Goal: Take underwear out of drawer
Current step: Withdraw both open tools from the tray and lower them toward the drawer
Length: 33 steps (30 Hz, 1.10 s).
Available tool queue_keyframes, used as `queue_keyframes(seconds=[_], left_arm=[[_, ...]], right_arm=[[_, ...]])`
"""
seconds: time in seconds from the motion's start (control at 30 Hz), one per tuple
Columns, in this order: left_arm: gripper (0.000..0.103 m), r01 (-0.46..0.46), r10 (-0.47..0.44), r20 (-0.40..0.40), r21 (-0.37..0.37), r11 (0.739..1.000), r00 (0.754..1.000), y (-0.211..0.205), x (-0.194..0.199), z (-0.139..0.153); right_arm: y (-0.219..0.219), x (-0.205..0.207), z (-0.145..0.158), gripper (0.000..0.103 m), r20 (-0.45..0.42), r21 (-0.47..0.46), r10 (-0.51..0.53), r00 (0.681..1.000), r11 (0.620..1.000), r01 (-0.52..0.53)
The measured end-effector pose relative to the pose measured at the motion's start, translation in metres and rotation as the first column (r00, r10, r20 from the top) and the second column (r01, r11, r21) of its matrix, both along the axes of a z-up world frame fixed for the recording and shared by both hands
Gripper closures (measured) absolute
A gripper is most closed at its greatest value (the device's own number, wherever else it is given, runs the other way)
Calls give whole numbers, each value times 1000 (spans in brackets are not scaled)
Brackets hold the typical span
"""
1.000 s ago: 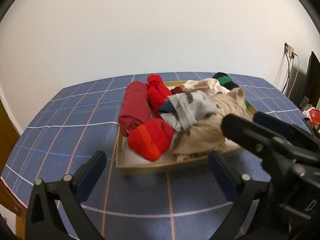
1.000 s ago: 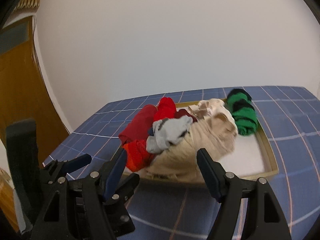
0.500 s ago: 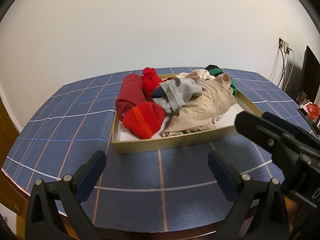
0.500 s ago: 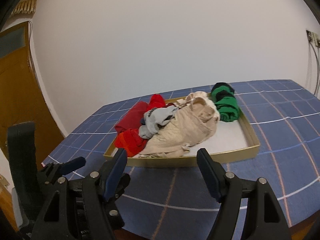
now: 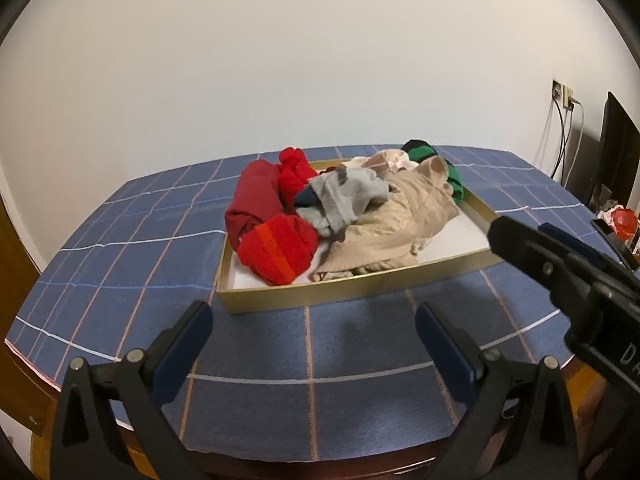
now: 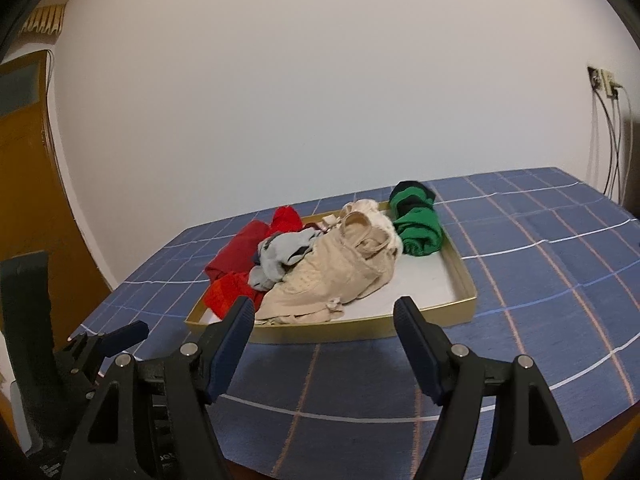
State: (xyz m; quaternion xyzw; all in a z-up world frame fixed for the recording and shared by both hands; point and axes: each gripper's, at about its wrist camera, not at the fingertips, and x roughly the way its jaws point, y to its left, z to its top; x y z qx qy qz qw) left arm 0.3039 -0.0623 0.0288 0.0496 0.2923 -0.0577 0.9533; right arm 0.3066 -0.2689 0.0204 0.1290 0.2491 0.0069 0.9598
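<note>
A shallow gold drawer tray (image 5: 344,294) (image 6: 466,292) sits on the blue checked tablecloth. It holds rolled red garments (image 5: 276,250) (image 6: 226,292), a dark red roll (image 5: 254,200), a grey piece (image 5: 344,196) (image 6: 282,254), beige underwear (image 5: 400,228) (image 6: 336,276) and a green-and-black roll (image 5: 454,176) (image 6: 416,228). My left gripper (image 5: 312,336) is open and empty, hovering short of the tray's near wall. My right gripper (image 6: 324,332) is open and empty, also short of the tray. The right gripper's body shows at the right of the left wrist view (image 5: 560,264).
The tablecloth (image 5: 120,248) (image 6: 560,248) covers a wooden table that ends just below both grippers. A white wall stands behind. Cables hang from a socket (image 6: 612,136) at the right. A wooden door (image 6: 28,200) is at the left.
Both grippers have pulled back from the tray, which now looks smaller and farther. The clothes in the tray lie as before. Both stay open.
</note>
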Motion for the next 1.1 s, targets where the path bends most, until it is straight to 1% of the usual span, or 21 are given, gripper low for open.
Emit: queue_keyframes(seconds=[0.17,0.3,0.4,0.47,0.63,0.73,0.8,0.93,1.1], left_arm=[[0,6,-6,12,3,1000,1000,-4,1,0],[0,-2,1,67,20,1000,998,-6,1,15],[0,-4,4,114,-4,1000,993,1,-5,26],[0,-4,7,128,-25,1000,992,7,-9,27],[0,2,1,102,-31,1000,995,21,-21,15],[0,-22,24,73,-26,999,997,28,-24,4],[0,-31,32,49,-32,999,998,34,-26,-3],[0,-30,30,8,-33,999,1000,42,-35,-18],[0,-20,19,-33,-39,999,999,48,-47,-34]], right_arm=[[-4,-3,4,29,41,-10,-54,998,998,54],[-10,3,14,29,74,-49,-92,993,994,96],[-17,-4,22,29,90,-36,-94,991,995,98],[-19,-11,24,29,93,-42,-94,991,994,98],[-15,-30,17,29,74,-82,-89,993,992,95],[-13,-40,9,29,82,-102,-111,990,988,119],[-10,-47,2,29,77,-102,-111,991,988,118],[-8,-56,-12,29,25,-93,-80,996,992,82],[-8,-67,-29,29,-15,-80,-78,997,994,77]])
